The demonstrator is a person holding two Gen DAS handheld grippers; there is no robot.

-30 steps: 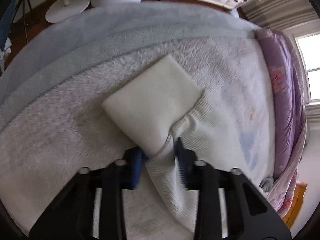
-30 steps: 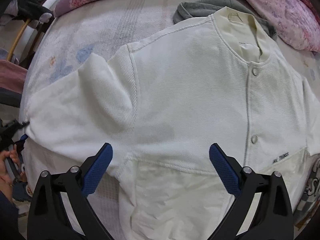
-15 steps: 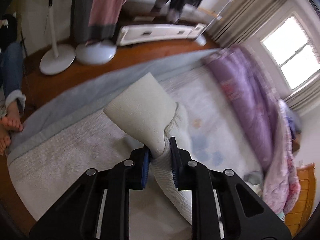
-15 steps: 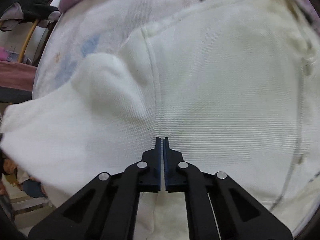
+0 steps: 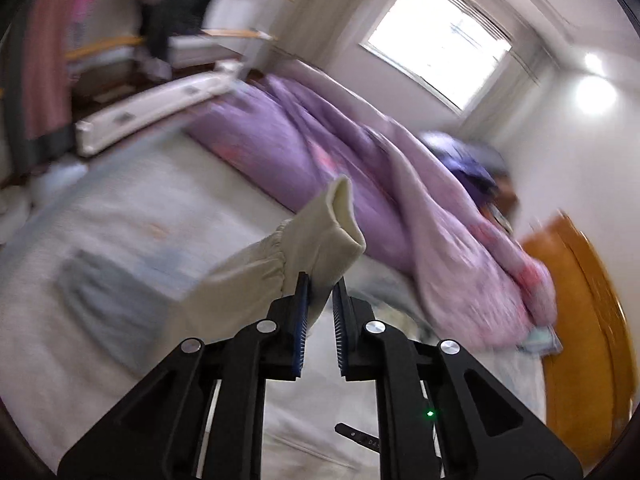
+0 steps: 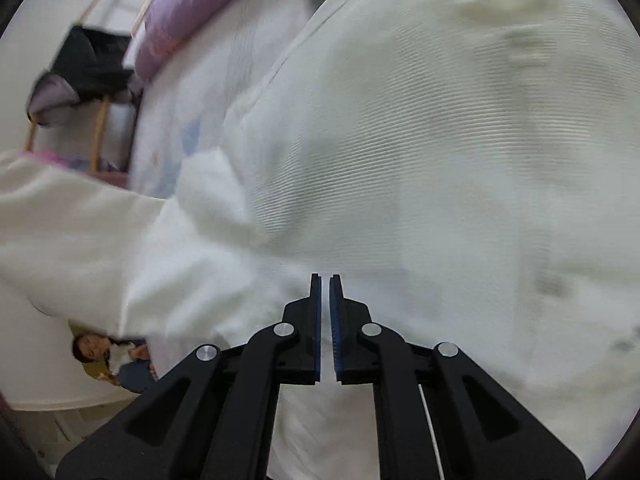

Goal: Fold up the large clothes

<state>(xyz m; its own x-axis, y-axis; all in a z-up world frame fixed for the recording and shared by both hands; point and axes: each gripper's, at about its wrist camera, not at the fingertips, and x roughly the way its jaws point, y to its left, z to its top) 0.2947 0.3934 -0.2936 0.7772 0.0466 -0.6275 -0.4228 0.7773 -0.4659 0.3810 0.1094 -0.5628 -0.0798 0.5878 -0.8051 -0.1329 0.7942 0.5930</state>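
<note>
Your left gripper (image 5: 320, 284) has its fingers nearly closed on the cream sleeve cuff (image 5: 332, 224), lifted above the bed (image 5: 120, 216) toward twelve o'clock. The sleeve fold looks under way; next, I judge, you carry the cuff across the white jacket (image 6: 420, 140) and lay it flat. Your right gripper (image 6: 325, 292) shows a hairline gap, tips against the jacket body; whether it pinches cloth, I cannot tell. No legible writing.

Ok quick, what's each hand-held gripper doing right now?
Left hand-held gripper: shut on the sleeve cuff, lifted off the bed.
Right hand-held gripper: shut, pinching the jacket fabric.
</note>
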